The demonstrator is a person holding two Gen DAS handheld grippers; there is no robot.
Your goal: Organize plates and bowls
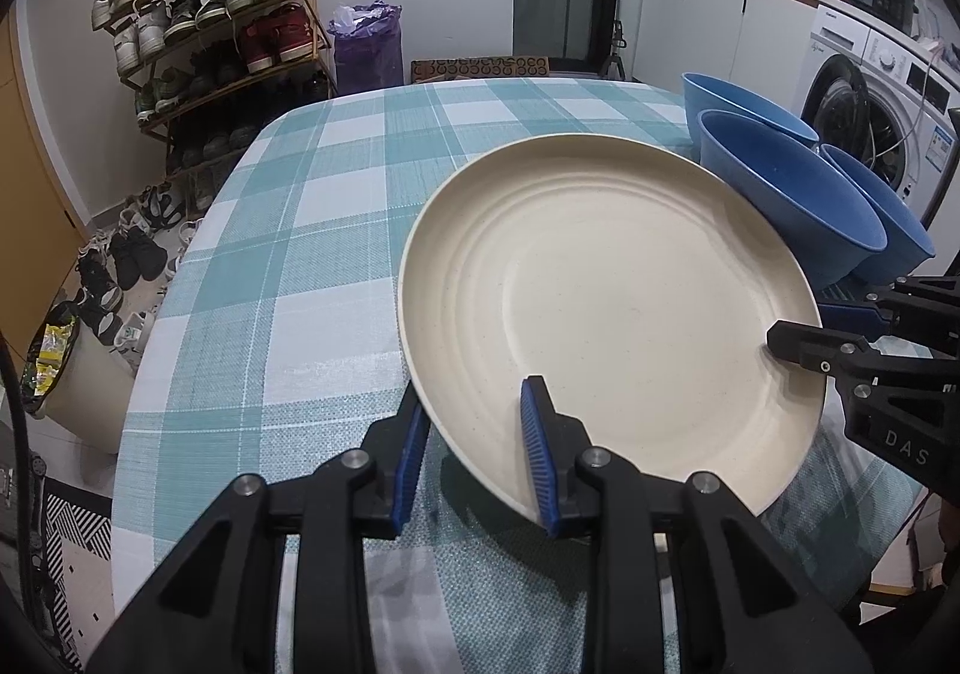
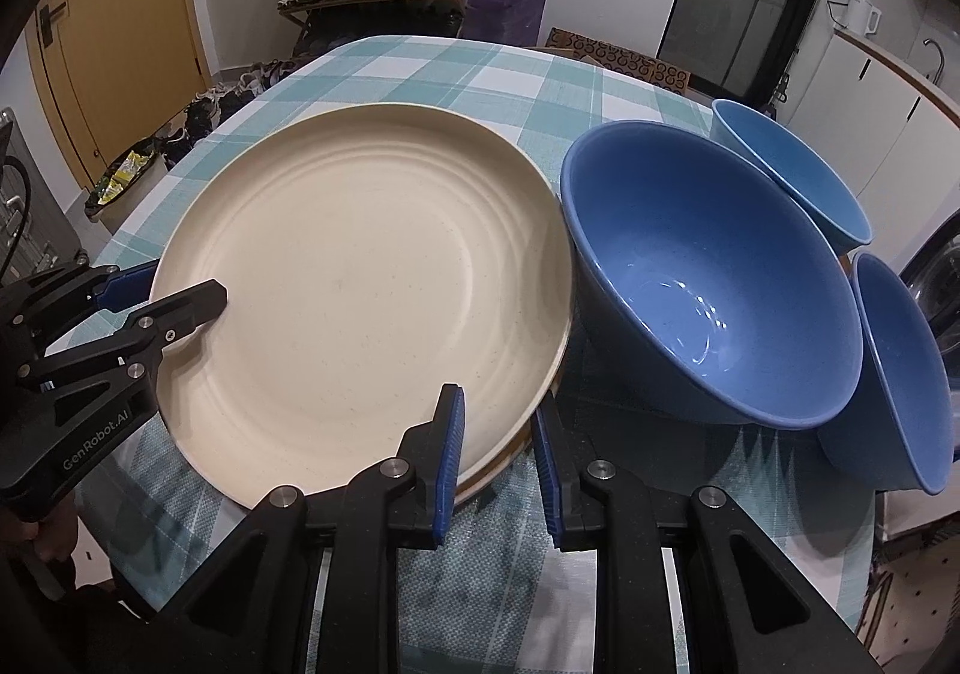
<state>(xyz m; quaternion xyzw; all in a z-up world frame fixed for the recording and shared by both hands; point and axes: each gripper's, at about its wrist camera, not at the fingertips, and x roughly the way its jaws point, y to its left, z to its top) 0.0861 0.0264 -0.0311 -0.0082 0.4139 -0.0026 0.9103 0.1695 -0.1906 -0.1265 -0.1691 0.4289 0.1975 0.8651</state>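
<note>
You are holding a cream plate (image 1: 612,302) by its near rim with both grippers, above a table covered in a teal-and-white checked cloth (image 1: 288,254). Your left gripper (image 1: 474,452) pinches the rim at the plate's left near edge: one blue pad lies on the plate's upper face, the other sits beneath the rim. Your right gripper (image 2: 498,452) grips the near right edge the same way, one pad on top and the other under the rim (from this side a second, browner rim shows just below the cream one, so there may be another plate underneath; you cannot tell for sure).

The plate sits tilted in the left wrist view, its far edge raised. Just to its right stand three blue bowls. The large bowl (image 2: 714,284) touches the plate's right rim. A second bowl (image 2: 786,164) lies behind it, and a third bowl (image 2: 900,374) leans against its right side. All three are tipped rather than sitting flat.

Beyond the table, a shoe rack (image 1: 222,14) stands against the far wall.
</note>
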